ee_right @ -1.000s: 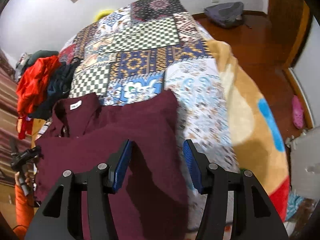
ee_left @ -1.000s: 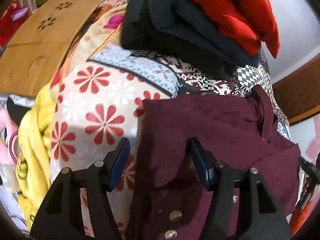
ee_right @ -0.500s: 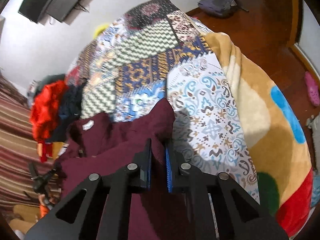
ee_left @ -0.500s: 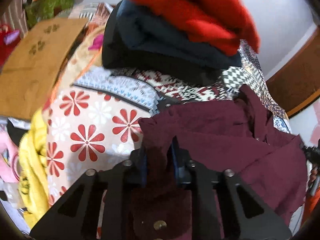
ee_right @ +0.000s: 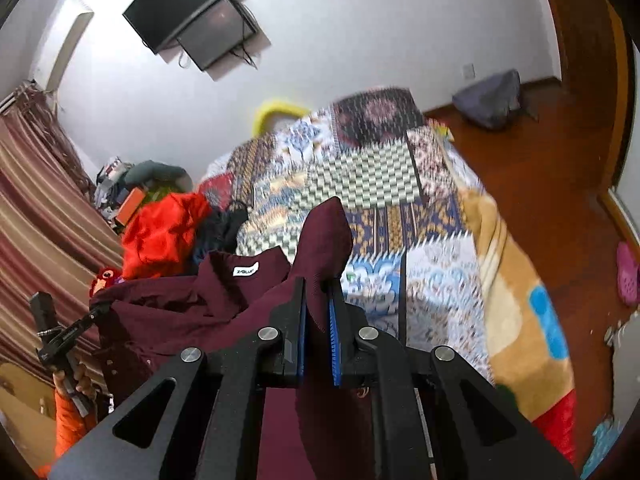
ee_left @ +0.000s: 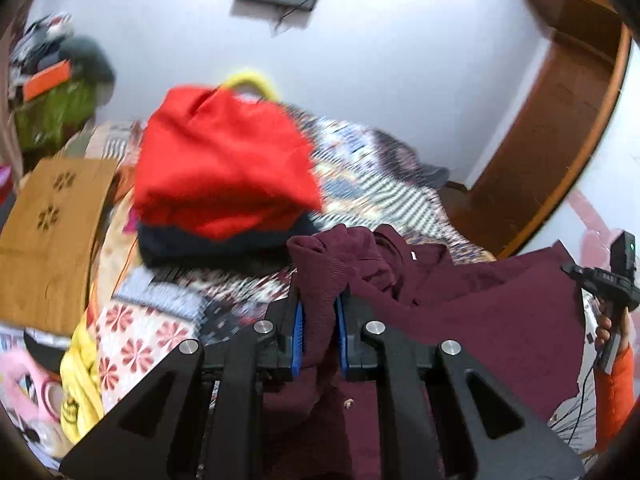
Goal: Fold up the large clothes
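Left wrist: both tools, earlier spread, now pinch the maroon shirt [ee_left: 460, 304], lifted.

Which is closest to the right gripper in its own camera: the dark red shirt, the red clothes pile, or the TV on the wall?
1. Dark red shirt: pinched in the right gripper.
2. Red clothes pile: left, on the bed.
3. TV: high on the far wall.

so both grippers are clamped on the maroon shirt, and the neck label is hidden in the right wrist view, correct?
Not hidden. The right wrist view shows the white neck label plainly, inside the collar. The rest holds: left gripper and right gripper both pinch the maroon shirt.
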A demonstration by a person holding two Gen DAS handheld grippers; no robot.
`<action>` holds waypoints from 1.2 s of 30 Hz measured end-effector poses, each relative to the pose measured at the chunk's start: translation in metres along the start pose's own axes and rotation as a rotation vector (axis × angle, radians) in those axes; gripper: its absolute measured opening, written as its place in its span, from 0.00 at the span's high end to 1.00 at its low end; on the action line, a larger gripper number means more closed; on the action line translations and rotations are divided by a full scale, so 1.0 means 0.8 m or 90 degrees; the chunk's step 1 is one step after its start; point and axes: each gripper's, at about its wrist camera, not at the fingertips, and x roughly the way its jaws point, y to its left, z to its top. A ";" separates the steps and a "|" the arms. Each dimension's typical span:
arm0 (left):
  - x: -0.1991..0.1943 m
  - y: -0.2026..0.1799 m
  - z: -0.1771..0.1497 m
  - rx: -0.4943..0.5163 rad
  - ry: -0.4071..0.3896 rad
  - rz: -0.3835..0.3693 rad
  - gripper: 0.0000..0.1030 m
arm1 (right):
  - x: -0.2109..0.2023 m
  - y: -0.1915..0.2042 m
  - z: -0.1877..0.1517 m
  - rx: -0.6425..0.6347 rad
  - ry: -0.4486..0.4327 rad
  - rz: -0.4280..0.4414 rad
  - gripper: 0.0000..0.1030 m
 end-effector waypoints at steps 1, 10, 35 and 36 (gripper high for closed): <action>-0.001 -0.010 0.007 0.006 -0.005 -0.005 0.88 | -0.006 0.000 0.006 -0.003 -0.009 -0.003 0.92; 0.040 -0.059 0.075 0.043 -0.025 -0.009 0.88 | -0.001 -0.004 0.070 -0.039 -0.056 -0.060 0.92; 0.195 -0.040 0.076 0.105 0.076 0.174 0.62 | 0.111 -0.075 0.059 -0.080 0.065 -0.290 0.75; 0.185 -0.044 0.075 0.113 0.067 0.170 0.56 | 0.104 -0.066 0.055 -0.094 0.060 -0.295 0.71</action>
